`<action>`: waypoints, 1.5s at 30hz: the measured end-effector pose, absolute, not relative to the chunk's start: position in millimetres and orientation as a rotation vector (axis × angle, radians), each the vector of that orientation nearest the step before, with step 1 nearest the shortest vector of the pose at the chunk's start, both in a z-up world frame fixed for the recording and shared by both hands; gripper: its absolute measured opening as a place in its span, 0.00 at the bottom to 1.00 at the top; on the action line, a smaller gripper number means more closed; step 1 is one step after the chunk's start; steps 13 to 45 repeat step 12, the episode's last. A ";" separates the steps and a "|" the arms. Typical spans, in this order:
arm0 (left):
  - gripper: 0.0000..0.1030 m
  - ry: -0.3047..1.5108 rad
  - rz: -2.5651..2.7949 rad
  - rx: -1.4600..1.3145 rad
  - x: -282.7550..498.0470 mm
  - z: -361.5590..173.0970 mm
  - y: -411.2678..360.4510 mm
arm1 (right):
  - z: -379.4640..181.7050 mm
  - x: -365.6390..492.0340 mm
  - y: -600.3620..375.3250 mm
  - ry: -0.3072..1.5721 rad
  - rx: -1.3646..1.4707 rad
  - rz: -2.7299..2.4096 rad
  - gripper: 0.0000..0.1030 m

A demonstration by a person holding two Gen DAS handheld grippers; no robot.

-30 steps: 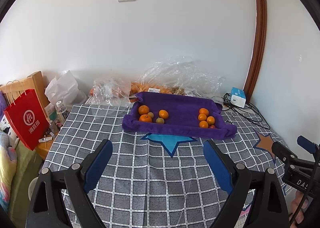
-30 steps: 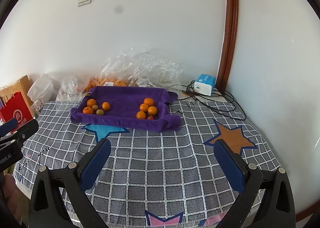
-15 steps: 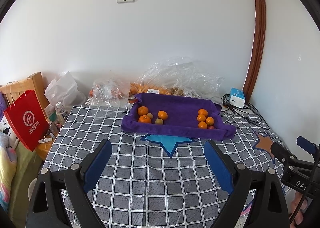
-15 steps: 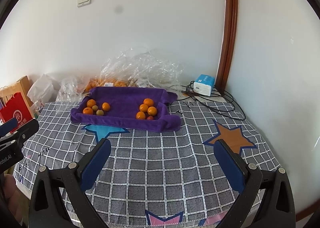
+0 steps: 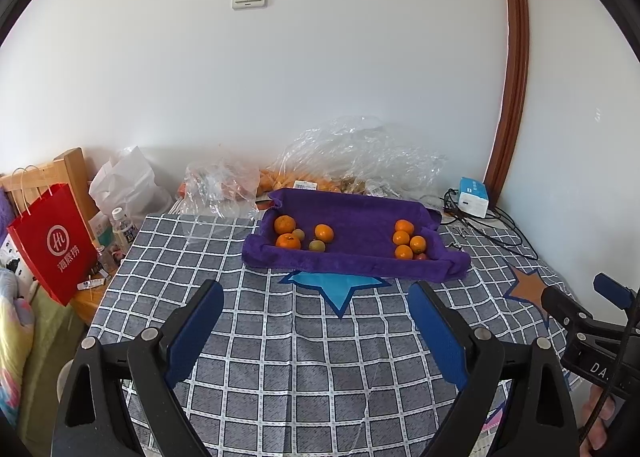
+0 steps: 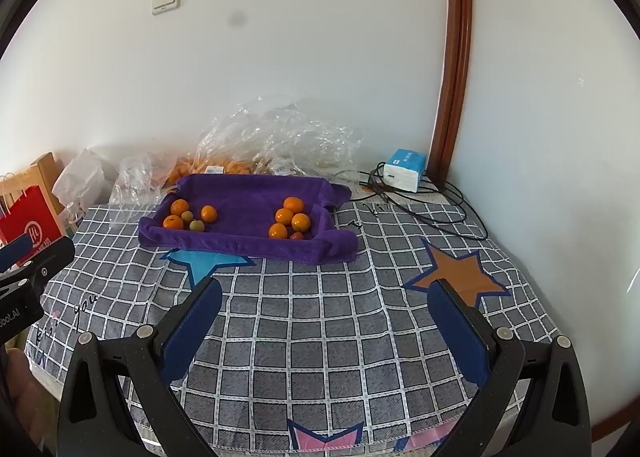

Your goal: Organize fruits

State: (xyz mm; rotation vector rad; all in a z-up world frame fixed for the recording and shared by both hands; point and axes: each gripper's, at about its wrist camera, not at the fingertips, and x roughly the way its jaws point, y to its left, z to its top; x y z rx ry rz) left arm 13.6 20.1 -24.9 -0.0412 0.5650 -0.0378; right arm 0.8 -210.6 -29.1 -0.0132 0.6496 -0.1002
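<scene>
Nearest to us, our left tool [image 5: 316, 317] hangs over the checked cloth [image 5: 304, 357] with its blue pads spread wide and nothing between them, and our right tool [image 6: 326, 315] is just as wide and just as empty above the same cloth. In the left wrist view we see the right tool's black frame at the lower right edge, and part of a hand [image 5: 598, 423] below it. The cloth covers the worktop [image 6: 224, 447] and carries a blue star [image 5: 334, 285] ahead of the left tool and an orange star [image 6: 456, 269] ahead of the right one. Past the blue star lies a purple towel [image 5: 356, 231], its edges turned up like a shallow tray, well apart from both tools. On its left end we count three oranges [image 5: 285, 225] with two small greenish fruits [image 5: 317, 245] among them; on its right end sit four oranges [image 6: 292, 204] with a small red fruit [image 6: 297, 236] touching the nearest one. Behind the towel, crumpled clear plastic bags [image 5: 360, 153] lean by the wall, with more orange fruit showing through. To the right a blue and white box [image 6: 404, 175] rests among black cables [image 6: 440, 213]. At the far left a red paper bag [image 5: 52, 241] stands beside the worktop.
</scene>
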 end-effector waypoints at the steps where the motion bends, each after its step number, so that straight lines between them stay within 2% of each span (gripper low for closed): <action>1: 0.91 0.565 -0.038 -0.043 13.0 -25.0 20.1 | -29.1 0.6 -210.6 0.649 -0.014 -0.101 0.98; 45: 0.91 0.530 -0.038 -0.034 11.6 -25.8 21.9 | -29.3 0.5 -209.1 0.647 -0.016 -0.095 0.98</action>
